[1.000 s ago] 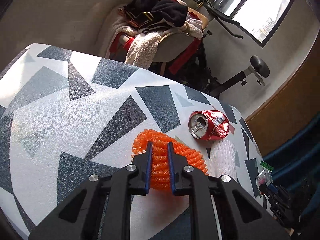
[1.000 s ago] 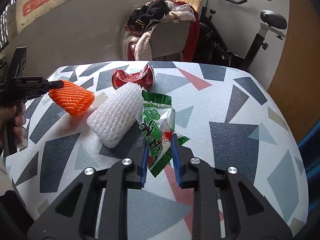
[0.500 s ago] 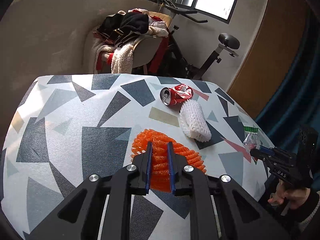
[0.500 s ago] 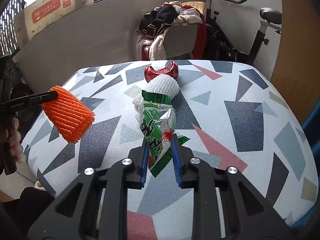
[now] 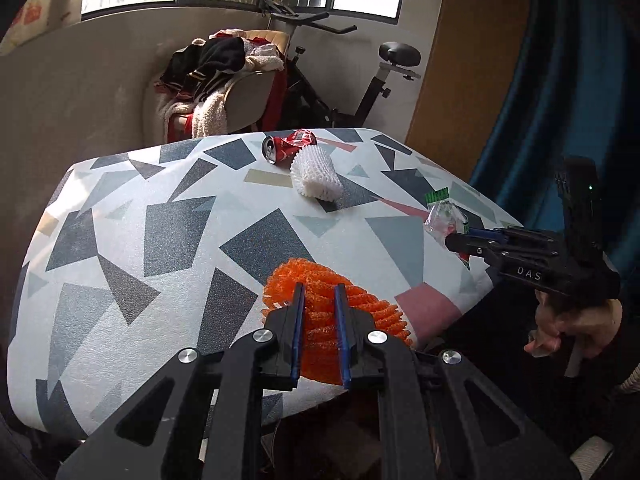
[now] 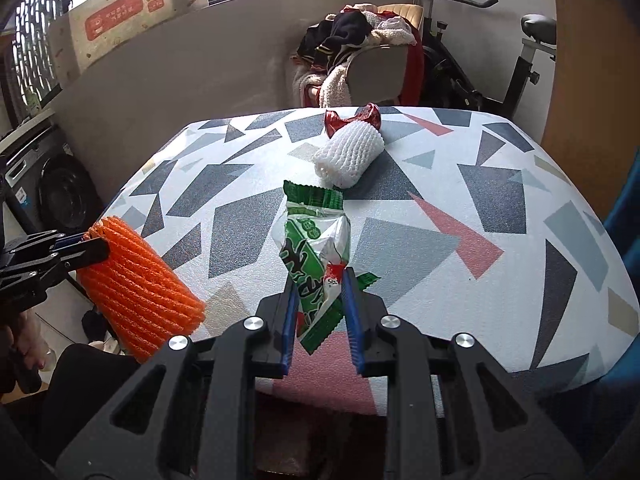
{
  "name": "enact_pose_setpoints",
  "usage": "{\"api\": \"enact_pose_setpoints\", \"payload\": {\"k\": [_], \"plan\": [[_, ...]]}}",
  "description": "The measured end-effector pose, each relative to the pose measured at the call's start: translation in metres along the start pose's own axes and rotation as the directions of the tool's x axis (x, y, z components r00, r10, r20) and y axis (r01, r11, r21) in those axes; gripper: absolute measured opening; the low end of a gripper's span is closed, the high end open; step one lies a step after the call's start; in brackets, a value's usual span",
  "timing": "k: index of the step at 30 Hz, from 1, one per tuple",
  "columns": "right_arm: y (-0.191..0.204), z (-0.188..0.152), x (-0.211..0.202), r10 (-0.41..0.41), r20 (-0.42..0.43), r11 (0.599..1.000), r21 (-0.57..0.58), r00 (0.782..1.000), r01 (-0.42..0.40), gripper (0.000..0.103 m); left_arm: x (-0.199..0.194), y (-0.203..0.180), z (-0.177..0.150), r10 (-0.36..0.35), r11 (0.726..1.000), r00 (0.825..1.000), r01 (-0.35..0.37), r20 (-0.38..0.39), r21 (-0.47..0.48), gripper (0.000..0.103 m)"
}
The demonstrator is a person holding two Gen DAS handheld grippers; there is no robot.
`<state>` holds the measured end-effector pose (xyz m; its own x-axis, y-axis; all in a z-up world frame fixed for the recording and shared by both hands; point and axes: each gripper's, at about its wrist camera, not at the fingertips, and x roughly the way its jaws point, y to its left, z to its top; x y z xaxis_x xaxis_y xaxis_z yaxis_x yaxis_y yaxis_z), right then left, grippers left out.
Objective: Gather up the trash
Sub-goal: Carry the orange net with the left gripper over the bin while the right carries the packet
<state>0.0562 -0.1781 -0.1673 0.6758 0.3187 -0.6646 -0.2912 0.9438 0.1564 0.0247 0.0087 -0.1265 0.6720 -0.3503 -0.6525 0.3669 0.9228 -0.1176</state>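
The left gripper [image 5: 318, 320] reaches in from the bottom of its frame, level with the near edge of the worktop [image 5: 160, 220], its fingers [image 5: 297, 320] pinched on the orange foam net [image 5: 332, 312] — that net hangs past the worktop's lower edge. The right gripper [image 6: 318, 304] comes up from the bottom centre of its own view, fingers [image 6: 290, 312] closed on the green snack wrapper [image 6: 316, 248], which juts forward above the patterned surface. Each gripper shows in the other's view at the frame edge, a hand [image 5: 568, 324] wrapped round the handle at the right. The wrapper's lower tail is pinched out of sight, and its print is too crumpled to read. On the worktop, upper centre: one white foam net [image 6: 348, 156] lying on its side, and one crushed red can [image 5: 288, 148] touching it behind — half hidden in the right view. Two nets, one can, one wrapper in all.
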Motion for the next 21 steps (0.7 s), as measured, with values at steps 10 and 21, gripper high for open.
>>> {"api": "enact_pose_setpoints", "payload": {"k": [10,21], "plan": [[0.016,-0.036,-0.011,0.030,-0.018,1.000,0.009,0.999,-0.030,0.025,-0.008,-0.027,-0.064,0.026,0.999,0.998,-0.024,-0.048,0.040,0.014],[0.021,-0.058,-0.011,0.056,-0.047,0.998,0.013,0.997,-0.056,0.025,-0.007,-0.023,-0.080,-0.023,0.999,0.998,0.021,-0.064,-0.028,0.046]]}}
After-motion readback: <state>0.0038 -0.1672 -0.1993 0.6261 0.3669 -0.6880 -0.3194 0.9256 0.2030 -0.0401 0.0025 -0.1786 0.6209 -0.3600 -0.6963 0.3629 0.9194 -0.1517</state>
